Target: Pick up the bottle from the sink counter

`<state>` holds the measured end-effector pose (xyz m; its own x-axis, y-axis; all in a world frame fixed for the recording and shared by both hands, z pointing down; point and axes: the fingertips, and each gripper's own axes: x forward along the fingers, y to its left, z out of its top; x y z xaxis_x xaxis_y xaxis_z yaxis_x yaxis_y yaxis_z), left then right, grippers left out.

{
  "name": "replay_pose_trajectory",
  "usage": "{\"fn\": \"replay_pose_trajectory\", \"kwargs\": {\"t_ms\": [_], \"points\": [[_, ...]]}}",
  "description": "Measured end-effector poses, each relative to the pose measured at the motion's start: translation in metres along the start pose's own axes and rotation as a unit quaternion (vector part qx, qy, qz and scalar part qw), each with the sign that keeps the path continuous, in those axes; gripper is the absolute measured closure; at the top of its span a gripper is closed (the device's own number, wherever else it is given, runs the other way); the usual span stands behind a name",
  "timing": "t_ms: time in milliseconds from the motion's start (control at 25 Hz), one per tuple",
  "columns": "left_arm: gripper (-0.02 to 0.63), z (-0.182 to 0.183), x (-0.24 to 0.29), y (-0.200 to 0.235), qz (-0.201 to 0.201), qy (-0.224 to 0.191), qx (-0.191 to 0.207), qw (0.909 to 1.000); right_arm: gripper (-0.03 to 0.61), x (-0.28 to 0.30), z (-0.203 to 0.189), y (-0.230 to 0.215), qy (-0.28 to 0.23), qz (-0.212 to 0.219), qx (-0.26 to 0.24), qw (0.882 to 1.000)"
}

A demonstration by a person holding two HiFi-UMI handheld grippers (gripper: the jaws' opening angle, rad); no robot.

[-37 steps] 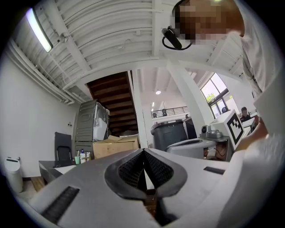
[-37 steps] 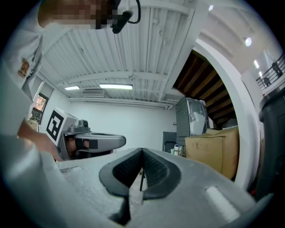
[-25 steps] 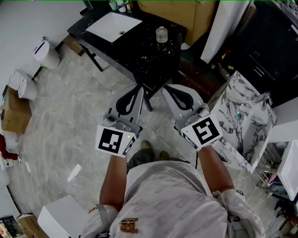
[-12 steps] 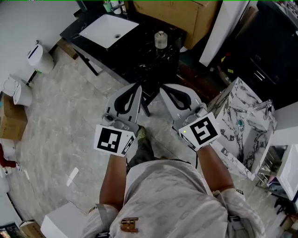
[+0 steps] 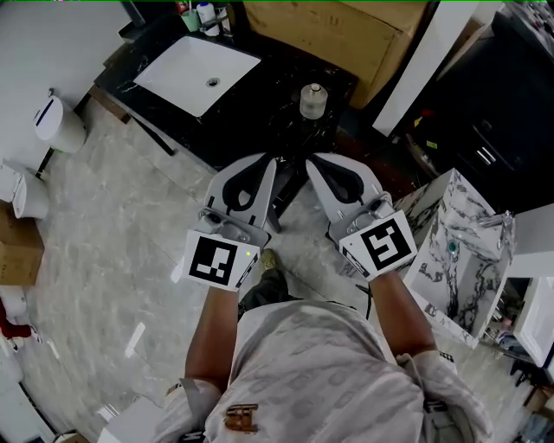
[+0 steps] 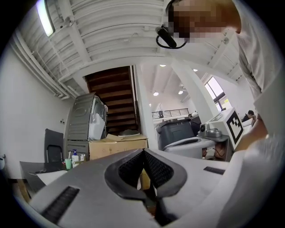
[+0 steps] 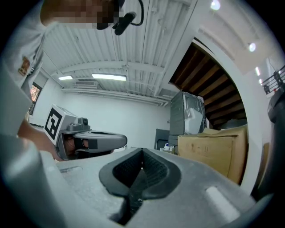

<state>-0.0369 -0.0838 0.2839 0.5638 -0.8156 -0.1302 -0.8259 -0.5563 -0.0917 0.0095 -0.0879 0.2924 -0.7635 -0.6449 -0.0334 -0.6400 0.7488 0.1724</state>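
Note:
A small clear bottle (image 5: pixel 312 101) with a round cap stands on the black marble sink counter (image 5: pixel 260 104), right of the white basin (image 5: pixel 197 73). Both grippers are held side by side in front of the counter's near edge, short of the bottle. My left gripper (image 5: pixel 270 163) is shut with nothing in it, its tips meeting (image 6: pixel 143 151). My right gripper (image 5: pixel 312 162) is shut and empty too, its pads closed together (image 7: pixel 142 150). The bottle does not show in either gripper view.
A large cardboard box (image 5: pixel 346 35) stands behind the counter. Small bottles (image 5: pixel 201 16) sit at the counter's back left corner. A marble-patterned vanity (image 5: pixel 454 251) is at the right, white toilets (image 5: pixel 52 121) at the left. The floor is grey tile.
The person has stepped closer to the counter: the counter, basin and bottle sit lower and nearer in the head view. Both grippers stay shut and have risen towards the counter's edge.

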Motion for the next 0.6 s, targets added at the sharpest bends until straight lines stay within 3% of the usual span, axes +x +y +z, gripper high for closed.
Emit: {"fn": "replay_pose_trajectory", "kwargs": {"t_ms": [600], "points": [[0.614, -0.030, 0.079, 0.095, -0.102, 0.008, -0.014, 0.9946, 0.577, 0.104, -0.016, -0.071, 0.024, -0.094, -0.014, 0.995]]}}
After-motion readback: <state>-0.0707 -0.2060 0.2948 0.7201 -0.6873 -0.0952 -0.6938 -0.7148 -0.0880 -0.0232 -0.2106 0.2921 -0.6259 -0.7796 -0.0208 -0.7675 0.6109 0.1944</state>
